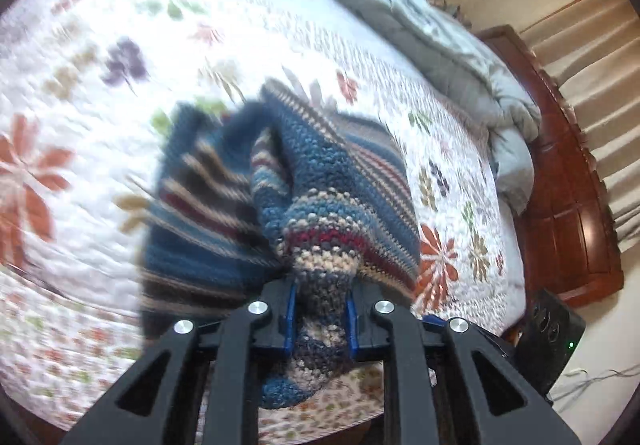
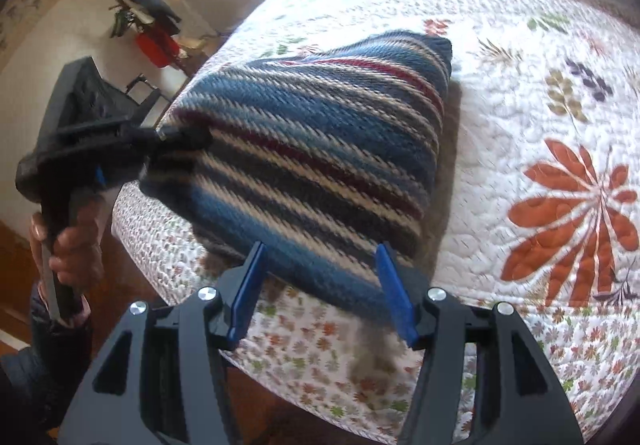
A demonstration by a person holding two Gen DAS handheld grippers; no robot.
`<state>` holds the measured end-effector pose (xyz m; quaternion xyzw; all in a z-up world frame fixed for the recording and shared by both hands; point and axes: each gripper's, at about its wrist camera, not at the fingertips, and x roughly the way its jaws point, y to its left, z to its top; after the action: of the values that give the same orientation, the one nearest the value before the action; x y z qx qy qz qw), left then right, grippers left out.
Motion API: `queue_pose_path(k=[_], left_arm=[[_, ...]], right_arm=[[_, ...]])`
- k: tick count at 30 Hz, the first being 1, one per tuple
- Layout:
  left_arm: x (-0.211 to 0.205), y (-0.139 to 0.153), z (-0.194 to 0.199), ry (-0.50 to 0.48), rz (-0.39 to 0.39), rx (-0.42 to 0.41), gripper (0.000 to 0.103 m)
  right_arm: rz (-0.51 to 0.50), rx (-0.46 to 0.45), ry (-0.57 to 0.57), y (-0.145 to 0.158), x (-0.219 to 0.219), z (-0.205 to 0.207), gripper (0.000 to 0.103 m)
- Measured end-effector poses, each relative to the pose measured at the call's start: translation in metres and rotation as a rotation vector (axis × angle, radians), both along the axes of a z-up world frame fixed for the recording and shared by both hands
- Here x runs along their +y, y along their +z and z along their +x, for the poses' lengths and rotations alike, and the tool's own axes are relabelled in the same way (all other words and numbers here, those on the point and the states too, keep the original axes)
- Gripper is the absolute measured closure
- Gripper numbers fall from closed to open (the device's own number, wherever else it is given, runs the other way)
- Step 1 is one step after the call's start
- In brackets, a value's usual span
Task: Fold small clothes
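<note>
A knit garment (image 1: pixel 320 173) striped in blue, cream, dark red and grey is partly lifted off a floral quilt (image 1: pixel 100 165). My left gripper (image 1: pixel 320 285) is shut on a bunched corner of it, which hangs down between the blue pads. In the right wrist view the garment (image 2: pixel 320 125) stretches from the left gripper (image 2: pixel 176 137) to my right gripper (image 2: pixel 322 245). Its near corner fills the wide gap between the right pads (image 2: pixel 248 285) and is held above the quilt (image 2: pixel 540 125), with a shadow under it.
A grey duvet (image 1: pixel 460 57) is heaped along the far side of the bed by a wooden bed frame (image 1: pixel 568 205). A black box (image 1: pixel 552 333) sits on the floor. A person's hand (image 2: pixel 72 245) holds the left gripper's handle. The bed's edge (image 2: pixel 180 277) runs just below the garment.
</note>
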<state>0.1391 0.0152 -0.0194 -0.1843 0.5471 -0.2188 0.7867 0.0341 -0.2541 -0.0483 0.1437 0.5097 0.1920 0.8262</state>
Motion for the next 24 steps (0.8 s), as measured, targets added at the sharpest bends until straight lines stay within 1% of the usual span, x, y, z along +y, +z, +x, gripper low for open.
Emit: queue_pose_path(k=[3,5,7,8,9,10,11,12,13,16,18,21,24], left_arm=[[0.025,0.009,-0.002,0.038,0.02,-0.037,0.084],[0.048,0.003,-0.005,0.067,0.03,-0.033,0.084],[0.062,-0.02,-0.006,0.083,0.056,0.014,0.084],[0.066,-0.037,-0.005,0.091,0.052,0.056,0.084],[0.065,-0.047,-0.005,0.089,0.043,0.081,0.084],[0.065,-0.067,-0.005,0.088,0.034,0.131,0.084],[0.065,-0.081,-0.005,0.091,0.032,0.158,0.083],[0.062,-0.094,-0.006,0.093,0.029,0.169,0.083],[0.06,-0.098,-0.007,0.093,0.031,0.16,0.082],[0.055,-0.094,-0.009,0.09,0.034,0.131,0.082],[0.053,-0.09,-0.007,0.083,0.047,0.129,0.081],[0.054,-0.079,-0.007,0.078,0.052,0.128,0.079],[0.061,-0.07,-0.011,0.094,0.052,0.118,0.071]], right_arm=[[0.007,-0.006,0.031,0.002,0.015,0.001,0.046],[0.002,0.002,0.051,0.0,0.024,0.003,0.046],[-0.009,0.017,0.061,-0.006,0.031,0.006,0.046],[-0.017,0.034,0.062,-0.01,0.034,0.008,0.046],[-0.021,0.044,0.059,-0.012,0.036,0.01,0.046],[-0.03,0.055,0.054,-0.016,0.037,0.013,0.046],[-0.056,0.069,0.048,-0.02,0.039,0.014,0.046],[-0.073,0.076,0.046,-0.023,0.041,0.014,0.046],[-0.092,0.088,0.045,-0.027,0.041,0.015,0.046],[-0.084,0.108,0.041,-0.031,0.037,0.012,0.046],[-0.066,0.113,0.031,-0.029,0.031,0.011,0.046],[-0.05,0.097,0.028,-0.019,0.025,0.011,0.039],[-0.044,0.118,0.022,-0.018,0.023,0.015,0.038]])
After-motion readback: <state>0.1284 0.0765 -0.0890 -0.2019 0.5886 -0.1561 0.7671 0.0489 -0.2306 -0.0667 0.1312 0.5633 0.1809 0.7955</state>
